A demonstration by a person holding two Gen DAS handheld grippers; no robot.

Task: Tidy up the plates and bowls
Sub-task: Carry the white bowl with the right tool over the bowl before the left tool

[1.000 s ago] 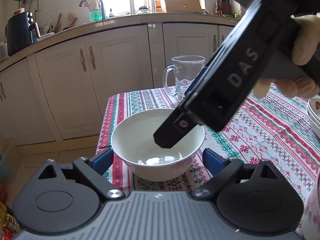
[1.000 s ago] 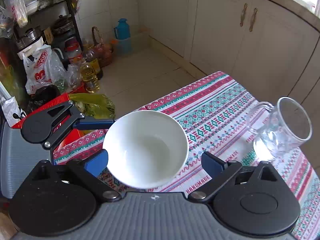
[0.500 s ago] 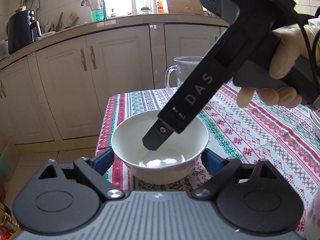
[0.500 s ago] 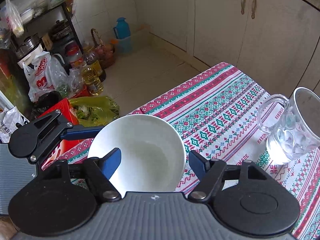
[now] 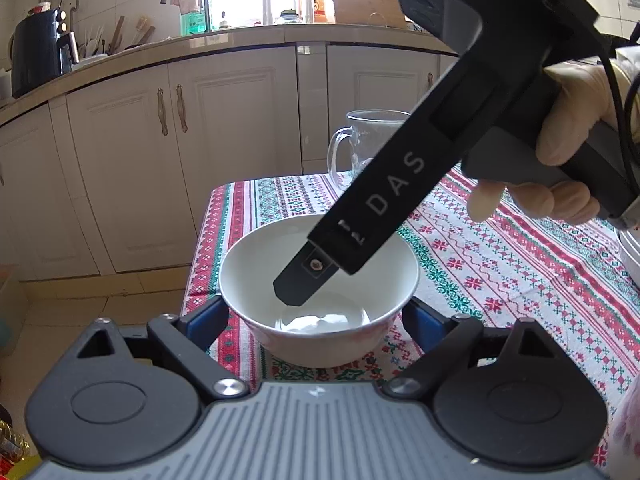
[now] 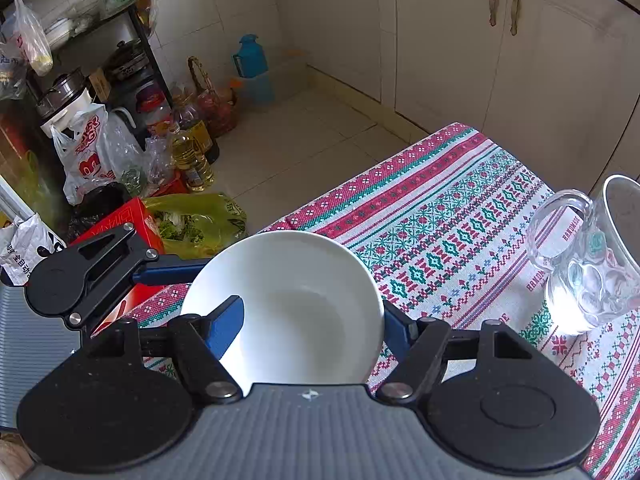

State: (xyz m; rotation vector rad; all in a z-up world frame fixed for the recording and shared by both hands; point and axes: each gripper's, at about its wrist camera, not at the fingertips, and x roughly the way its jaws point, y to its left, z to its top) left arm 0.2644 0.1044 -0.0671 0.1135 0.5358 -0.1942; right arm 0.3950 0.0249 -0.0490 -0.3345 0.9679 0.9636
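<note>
A white bowl (image 5: 320, 280) stands near the table's corner on the patterned tablecloth (image 5: 500, 264); it also shows in the right wrist view (image 6: 288, 304). My left gripper (image 5: 316, 316) is open, its blue fingers on either side of the bowl's base. My right gripper (image 6: 314, 324) straddles the bowl's rim from above: one finger is inside the bowl, the other outside its right wall. Whether its pads press the wall is unclear. The right gripper's finger (image 5: 304, 280) reaches into the bowl in the left wrist view.
A glass mug (image 6: 588, 256) stands on the cloth toward the cabinets. Stacked white bowls (image 5: 630, 248) peek in at the right edge. Cabinets (image 5: 200, 140) lie beyond the table. Bags, oil bottles and a red box (image 6: 132, 224) crowd the floor by the table's corner.
My right gripper has come down over the bowl's rim, one finger now inside the bowl, and its fingers have narrowed. The left gripper and the bowl have stayed put.
</note>
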